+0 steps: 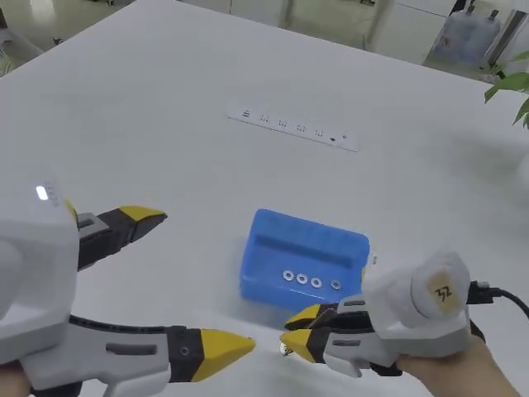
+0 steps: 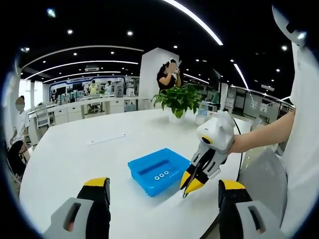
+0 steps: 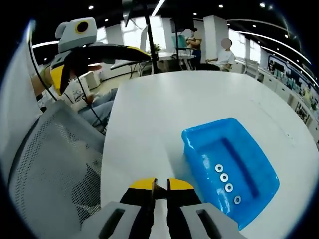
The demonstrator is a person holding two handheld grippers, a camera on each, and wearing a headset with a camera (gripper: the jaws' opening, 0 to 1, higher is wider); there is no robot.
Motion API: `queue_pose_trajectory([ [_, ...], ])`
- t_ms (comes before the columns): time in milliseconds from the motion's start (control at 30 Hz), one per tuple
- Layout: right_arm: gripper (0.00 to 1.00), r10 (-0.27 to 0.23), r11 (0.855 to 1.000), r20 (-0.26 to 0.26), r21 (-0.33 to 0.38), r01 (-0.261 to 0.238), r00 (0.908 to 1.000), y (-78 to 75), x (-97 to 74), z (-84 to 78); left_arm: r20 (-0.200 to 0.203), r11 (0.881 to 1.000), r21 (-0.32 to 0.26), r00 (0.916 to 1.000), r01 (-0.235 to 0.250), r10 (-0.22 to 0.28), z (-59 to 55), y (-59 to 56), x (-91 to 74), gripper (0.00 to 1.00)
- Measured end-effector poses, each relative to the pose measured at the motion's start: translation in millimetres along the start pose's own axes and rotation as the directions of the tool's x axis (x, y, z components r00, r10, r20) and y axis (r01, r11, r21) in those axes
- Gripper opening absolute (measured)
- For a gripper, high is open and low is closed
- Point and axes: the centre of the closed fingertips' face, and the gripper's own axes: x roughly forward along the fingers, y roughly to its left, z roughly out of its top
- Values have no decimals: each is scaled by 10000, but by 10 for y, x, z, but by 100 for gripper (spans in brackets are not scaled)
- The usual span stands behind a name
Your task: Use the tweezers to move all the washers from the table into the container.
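A blue container (image 1: 307, 245) sits on the white table (image 1: 165, 124) with several washers (image 1: 311, 281) in a row on its floor. My right gripper (image 1: 299, 329) hovers just in front of the container's near edge, shut on thin metal tweezers (image 1: 285, 350) whose tip points down at the table. In the right gripper view the jaws (image 3: 155, 185) pinch the tweezers (image 3: 153, 193), with the container (image 3: 249, 149) and washers (image 3: 227, 181) to the right. My left gripper (image 1: 192, 281) stands open and holds nothing, left of the container. The left gripper view shows the container (image 2: 144, 167), the washers (image 2: 162, 174) and the right gripper (image 2: 192, 183).
A white power strip (image 1: 293, 128) lies flat on the table beyond the container. A potted plant (image 1: 512, 87) stands at the far right edge. A grey mesh chair (image 3: 50, 164) is next to the table's near edge. People stand far off in the room.
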Motion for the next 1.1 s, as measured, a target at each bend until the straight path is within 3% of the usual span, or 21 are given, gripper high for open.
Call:
queue_pose_trajectory([
  [167, 4, -99, 9999, 105, -52, 99, 9999, 12, 16, 12, 21, 10000, 43, 10000, 62, -62, 12, -20, 7, 91],
  [267, 4, -256, 9975, 500, 668, 222, 9984, -32, 13, 28, 48, 10000, 43, 10000, 53, -53, 16, -21, 4, 91],
  [367, 3, -637, 9828, 946, 1787, 460, 9935, -111, -12, 33, 39, 10000, 71, 10000, 13, -13, 12, -18, -12, 91],
  [533, 3, -988, 9686, 2216, 2451, 427, 9701, -163, -162, 299, 63, 9999, -12, 9999, -146, 146, -8, 17, -66, 91],
  [867, 3, -1407, 9734, 2837, 2145, 802, 9485, -359, -377, 681, 51, 9998, -11, 9998, -186, 186, -17, 23, -75, 91],
  [1100, 3, -1701, 9707, 2934, 2141, 1088, 9407, -626, -327, 812, 61, 9999, 24, 9999, -161, 161, -12, 20, -64, 91],
])
